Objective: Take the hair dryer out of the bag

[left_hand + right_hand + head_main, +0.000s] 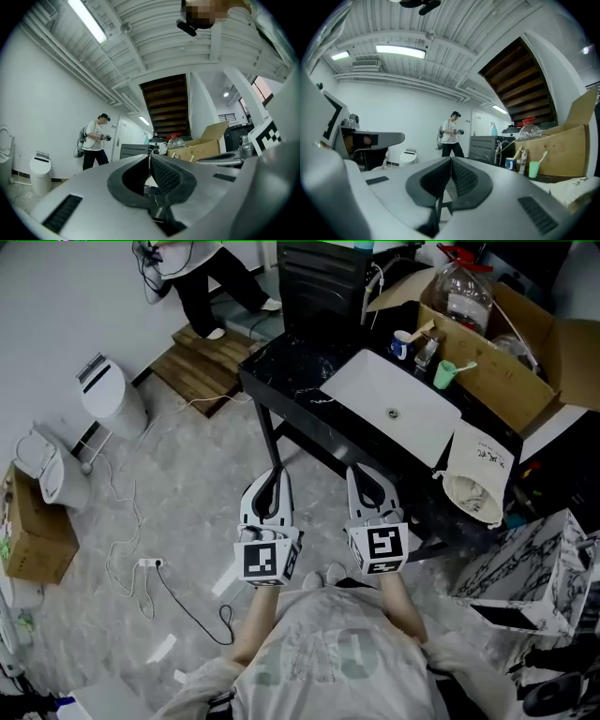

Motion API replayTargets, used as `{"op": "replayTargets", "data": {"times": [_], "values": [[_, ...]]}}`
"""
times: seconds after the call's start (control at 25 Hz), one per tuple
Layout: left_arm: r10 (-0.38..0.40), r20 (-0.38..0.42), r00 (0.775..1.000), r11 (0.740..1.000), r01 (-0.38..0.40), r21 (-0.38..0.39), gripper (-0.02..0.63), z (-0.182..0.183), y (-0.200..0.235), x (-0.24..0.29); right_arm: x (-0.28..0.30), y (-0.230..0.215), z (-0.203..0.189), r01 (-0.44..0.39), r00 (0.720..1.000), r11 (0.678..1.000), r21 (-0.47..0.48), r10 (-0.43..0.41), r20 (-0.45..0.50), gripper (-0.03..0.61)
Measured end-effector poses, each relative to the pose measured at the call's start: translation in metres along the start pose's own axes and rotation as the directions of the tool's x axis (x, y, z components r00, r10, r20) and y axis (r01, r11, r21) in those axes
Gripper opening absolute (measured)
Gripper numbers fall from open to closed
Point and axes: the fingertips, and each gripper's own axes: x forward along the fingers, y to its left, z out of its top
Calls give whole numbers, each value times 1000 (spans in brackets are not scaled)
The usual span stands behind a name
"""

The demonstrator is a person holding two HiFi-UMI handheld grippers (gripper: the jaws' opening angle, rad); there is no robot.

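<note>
The hair dryer cannot be made out. The white drawstring bag (478, 470), with dark print on its side, lies at the black table's (300, 381) right end beside the white sink (375, 395), its mouth toward the person. The left gripper (275, 474) and right gripper (362, 474) are both empty with jaws pressed together, in front of the table and apart from the bag.

The left tongs (274, 472) and right tongs (359, 472) are pale grey with black pads, and their marker cubes (265, 561) carry black-and-white squares. The desk (281, 371) is black with faint white veining, and its sink (375, 390) is white. The bag (480, 465) looks cream with dark print, though the view is small. The cardboard box (511, 381) is brown, the cup (445, 374) green, and the floor (169, 502) mottled grey.
</note>
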Motion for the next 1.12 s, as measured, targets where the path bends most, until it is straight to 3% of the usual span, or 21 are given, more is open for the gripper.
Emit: {"op": "replayTargets", "data": {"times": [0.4, 0.6, 0.64, 0.68, 0.72, 0.8, 1.12], "values": [[68, -36, 997, 997, -67, 30, 35, -8, -1, 16, 18, -11, -4, -66, 998, 996, 63, 65, 24, 31], [88, -16, 996, 995, -87, 46, 43, -7, -6, 23, 22, -21, -8, -97, 995, 990, 104, 95, 25, 42], [85, -21, 996, 995, -84, 44, 113, -8, -7, 26, 25, -22, -10, -109, 994, 987, 115, 108, 21, 96], [84, -32, 996, 996, -82, 42, 217, -11, -7, 29, 28, -22, -12, -117, 993, 985, 125, 116, 18, 236], [86, -43, 995, 996, -85, 39, 263, -14, -6, 30, 30, -23, -14, -118, 993, 984, 133, 117, 14, 286], [96, -62, 993, 995, -94, 31, 294, -20, -5, 32, 32, -25, -19, -116, 993, 984, 138, 116, 4, 313], [78, -90, 993, 997, -75, 30, 301, -28, -12, 47, 32, -38, -25, -107, 994, 985, 139, 110, -18, 316]]}}
